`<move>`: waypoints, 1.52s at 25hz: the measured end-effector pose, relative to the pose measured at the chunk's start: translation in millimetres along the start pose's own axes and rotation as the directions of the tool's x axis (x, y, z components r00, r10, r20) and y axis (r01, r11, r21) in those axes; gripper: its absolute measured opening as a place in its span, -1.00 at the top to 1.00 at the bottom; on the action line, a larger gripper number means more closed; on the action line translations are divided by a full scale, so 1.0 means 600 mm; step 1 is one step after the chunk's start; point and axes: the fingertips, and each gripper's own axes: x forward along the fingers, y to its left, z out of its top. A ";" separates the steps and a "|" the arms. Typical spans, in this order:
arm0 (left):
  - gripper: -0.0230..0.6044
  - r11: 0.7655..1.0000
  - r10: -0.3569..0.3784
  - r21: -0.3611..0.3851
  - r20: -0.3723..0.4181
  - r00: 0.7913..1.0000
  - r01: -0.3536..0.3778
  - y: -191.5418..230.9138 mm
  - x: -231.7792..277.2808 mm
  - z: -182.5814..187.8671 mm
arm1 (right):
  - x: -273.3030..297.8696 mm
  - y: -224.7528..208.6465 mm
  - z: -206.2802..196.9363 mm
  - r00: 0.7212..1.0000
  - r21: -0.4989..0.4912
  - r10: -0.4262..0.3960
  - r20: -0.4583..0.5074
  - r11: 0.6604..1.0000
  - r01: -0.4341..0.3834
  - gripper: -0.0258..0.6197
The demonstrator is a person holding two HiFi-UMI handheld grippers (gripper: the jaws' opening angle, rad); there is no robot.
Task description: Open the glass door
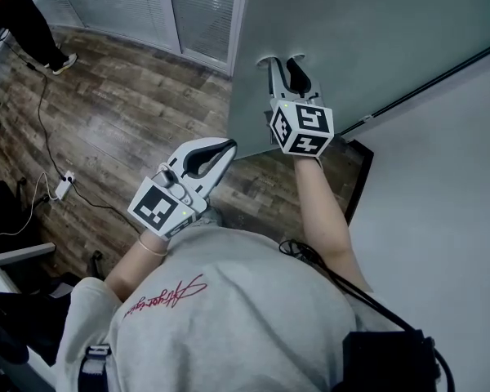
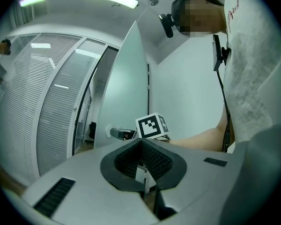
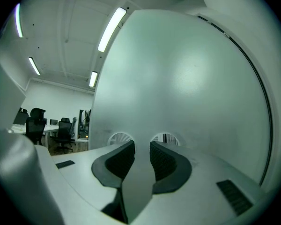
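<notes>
The frosted glass door [image 1: 367, 31] stands ahead of me, its free edge at the left. My right gripper [image 1: 286, 65] reaches level up to it and is shut on the door handle [image 3: 138, 177], a grey bar that fills the gap between the ribbed pads. Two round mounts [image 3: 120, 138] show on the glass just beyond the fingertips. My left gripper [image 1: 219, 149] hangs lower and to the left, away from the door, shut with nothing in it. In the left gripper view the handle [image 2: 121, 134] juts from the door [image 2: 126, 93] beside the right gripper's marker cube [image 2: 152, 125].
A glass wall with blinds [image 1: 147, 6] runs along the far left. A person in dark clothes [image 1: 28, 23] stands at the top left. Cables and a power strip [image 1: 63, 188] lie on the wooden floor. A white wall [image 1: 441, 211] closes the right side.
</notes>
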 end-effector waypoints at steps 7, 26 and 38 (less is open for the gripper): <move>0.87 1.000 0.014 0.019 0.003 1.000 -0.014 -0.064 -0.018 0.000 | -0.073 0.009 0.001 0.999 -0.005 0.032 0.004 0.999 -0.032 0.57; 0.87 0.997 -0.058 0.041 -0.009 0.998 0.058 -0.226 -0.013 -0.005 | -0.261 0.007 0.000 0.992 -0.007 0.128 -0.010 0.992 -0.128 0.57; 0.87 0.942 -0.336 -0.005 -0.056 0.940 0.336 -0.306 0.000 -0.012 | -0.357 -0.017 -0.004 0.989 0.011 0.147 -0.024 0.989 -0.147 0.57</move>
